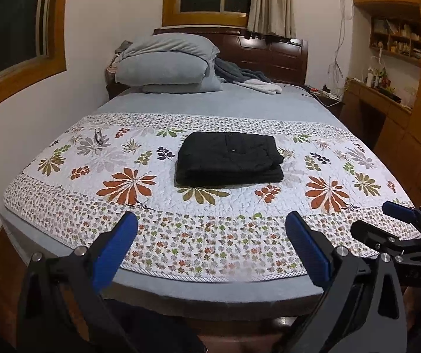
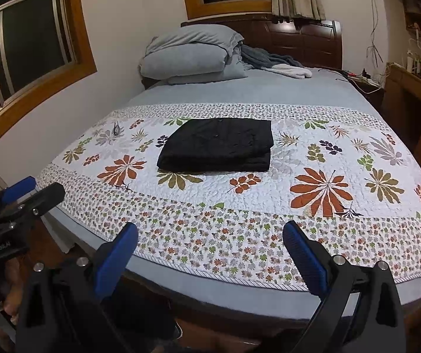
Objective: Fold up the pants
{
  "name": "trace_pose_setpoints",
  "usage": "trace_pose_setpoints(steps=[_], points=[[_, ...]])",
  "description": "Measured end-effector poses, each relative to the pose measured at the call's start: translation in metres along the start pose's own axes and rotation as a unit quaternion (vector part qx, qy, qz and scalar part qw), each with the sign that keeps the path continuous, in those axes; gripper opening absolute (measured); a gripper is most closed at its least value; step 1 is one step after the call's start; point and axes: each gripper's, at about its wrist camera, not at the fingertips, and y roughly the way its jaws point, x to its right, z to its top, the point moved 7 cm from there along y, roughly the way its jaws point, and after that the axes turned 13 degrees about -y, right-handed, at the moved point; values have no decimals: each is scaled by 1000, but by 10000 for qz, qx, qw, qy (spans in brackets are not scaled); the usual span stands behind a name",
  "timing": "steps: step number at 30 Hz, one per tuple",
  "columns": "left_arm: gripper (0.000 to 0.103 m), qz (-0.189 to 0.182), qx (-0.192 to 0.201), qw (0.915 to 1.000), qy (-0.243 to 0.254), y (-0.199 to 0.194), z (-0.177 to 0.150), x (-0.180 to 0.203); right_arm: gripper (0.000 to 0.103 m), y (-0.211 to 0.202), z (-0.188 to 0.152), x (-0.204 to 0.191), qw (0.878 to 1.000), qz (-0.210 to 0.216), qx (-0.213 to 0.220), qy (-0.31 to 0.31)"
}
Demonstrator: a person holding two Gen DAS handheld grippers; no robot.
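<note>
The black pants (image 1: pixel 229 158) lie folded into a compact, stacked rectangle on the floral quilt (image 1: pixel 328 161), well ahead of both grippers, so the fold looks essentially done. The left gripper (image 1: pixel 210 247) hangs at the near edge of the bed (image 1: pixel 210 291) with its blue pads spread apart and empty; the right gripper (image 2: pixel 210 250), just beside it, is likewise wide apart and holding nothing. Held back like this, neither touches the bundle. Between the fingertips and the pants stretches bare quilt, open room for reaching in. Pillows (image 1: pixel 166 67) sit far beyond, and glasses (image 1: pixel 99 136) lie ahead to the left.
</note>
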Motion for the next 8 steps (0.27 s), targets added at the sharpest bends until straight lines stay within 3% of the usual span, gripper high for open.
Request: trace_pose_setpoints(steps=[8], points=[[100,1,17,9999,103,-6,0,5,99,-8,2,0,10000,-38,57,-5]])
